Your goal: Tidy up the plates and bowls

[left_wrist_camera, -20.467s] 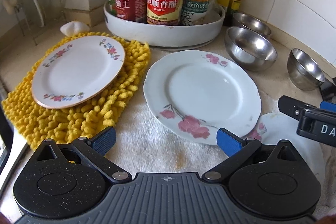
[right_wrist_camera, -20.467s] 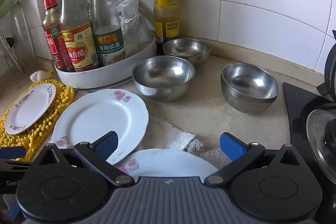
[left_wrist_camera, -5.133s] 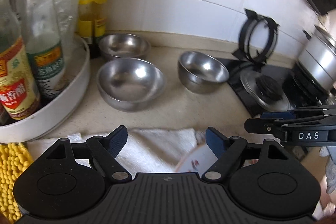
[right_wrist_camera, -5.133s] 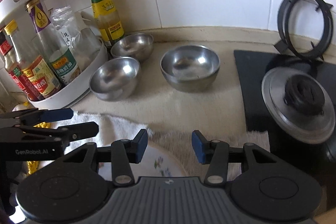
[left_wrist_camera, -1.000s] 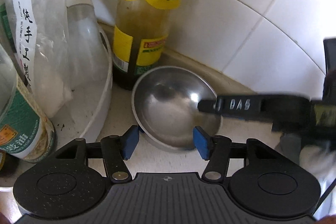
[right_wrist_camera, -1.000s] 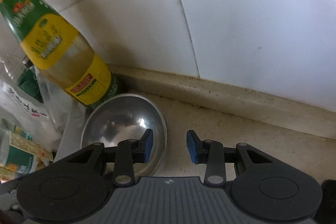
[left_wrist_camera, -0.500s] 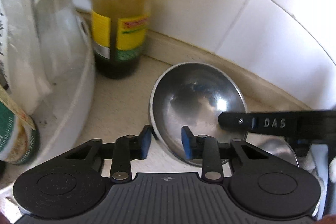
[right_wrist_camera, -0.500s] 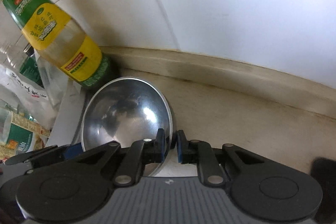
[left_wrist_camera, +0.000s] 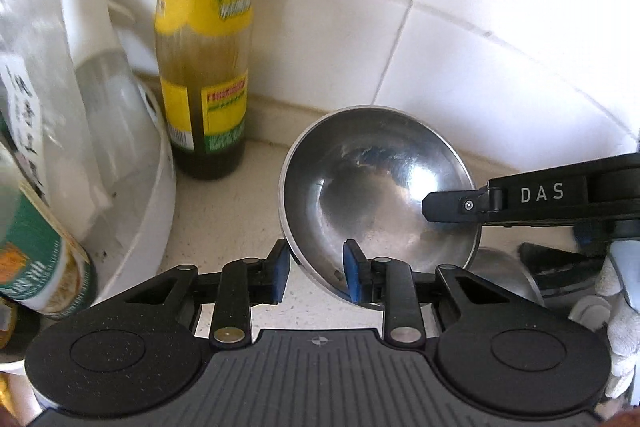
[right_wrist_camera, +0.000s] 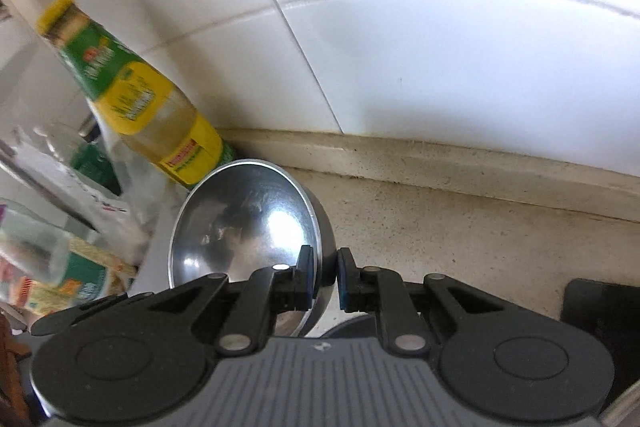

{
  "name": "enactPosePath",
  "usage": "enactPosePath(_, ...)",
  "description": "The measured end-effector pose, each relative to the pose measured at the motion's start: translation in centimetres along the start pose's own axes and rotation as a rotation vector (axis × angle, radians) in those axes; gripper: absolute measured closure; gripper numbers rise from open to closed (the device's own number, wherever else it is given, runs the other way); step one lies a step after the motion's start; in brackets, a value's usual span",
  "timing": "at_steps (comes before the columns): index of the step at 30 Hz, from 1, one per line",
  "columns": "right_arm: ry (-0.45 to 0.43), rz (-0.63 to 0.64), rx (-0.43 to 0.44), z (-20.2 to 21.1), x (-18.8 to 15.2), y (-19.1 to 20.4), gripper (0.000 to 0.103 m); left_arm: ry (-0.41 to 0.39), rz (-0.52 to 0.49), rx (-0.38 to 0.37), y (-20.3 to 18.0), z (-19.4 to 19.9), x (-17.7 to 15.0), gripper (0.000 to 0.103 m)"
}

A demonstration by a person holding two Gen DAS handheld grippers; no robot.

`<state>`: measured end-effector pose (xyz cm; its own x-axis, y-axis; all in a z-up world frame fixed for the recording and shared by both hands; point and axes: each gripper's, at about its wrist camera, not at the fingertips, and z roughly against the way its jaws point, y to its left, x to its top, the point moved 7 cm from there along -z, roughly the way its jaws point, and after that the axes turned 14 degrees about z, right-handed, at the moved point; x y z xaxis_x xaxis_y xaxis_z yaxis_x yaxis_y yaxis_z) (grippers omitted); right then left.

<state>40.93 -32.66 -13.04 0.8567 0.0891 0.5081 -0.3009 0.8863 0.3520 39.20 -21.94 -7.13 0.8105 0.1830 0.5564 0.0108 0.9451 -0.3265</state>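
Observation:
A shiny steel bowl [left_wrist_camera: 380, 195] hangs tilted above the beige counter, its opening turned toward me. My left gripper [left_wrist_camera: 316, 267] is shut on its near rim, one blue pad inside and one outside. My right gripper [right_wrist_camera: 323, 275] is shut on the opposite rim of the same bowl [right_wrist_camera: 248, 227]. In the left wrist view one of the right gripper's fingers [left_wrist_camera: 452, 205] reaches into the bowl from the right. A second steel bowl [left_wrist_camera: 504, 279] sits lower, partly hidden behind the held one.
A tall bottle [left_wrist_camera: 204, 67] with a yellow and green label stands by the tiled wall, left of the bowl. A white round tray [left_wrist_camera: 152, 211] of bottles fills the left side. A black stove edge [right_wrist_camera: 600, 303] lies at the right. A gloved hand [left_wrist_camera: 620, 307] holds the right gripper.
Both grippers closed on the bowl's rim. The bowl then rose off the counter, tilted, and shifted right, away from the bottle.

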Motion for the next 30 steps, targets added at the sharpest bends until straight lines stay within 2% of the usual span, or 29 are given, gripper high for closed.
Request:
enactPosePath(10,-0.078,0.027,-0.027,7.1,-2.1,3.2,0.066,-0.056,-0.091,-0.083,-1.5,7.3,-1.9,0.064)
enactPosePath(15,-0.069,0.053,-0.049,9.4,-4.6,5.8,0.066,-0.057,-0.139,-0.092,-0.8,9.9,-4.1,0.061)
enactPosePath(23,-0.018,0.041,-0.052,9.8,-8.6,8.3,0.065,-0.033,-0.188,-0.095,0.2,12.0,-6.9,0.058)
enactPosePath(27,0.022,0.019,-0.039,9.3,-10.5,8.8,0.064,-0.026,-0.223,-0.09,0.2,12.8,-8.4,0.052)
enactPosePath(30,0.038,0.016,-0.044,9.2,-11.6,9.1,0.064,-0.005,-0.234,-0.09,0.4,12.5,-9.1,0.052)
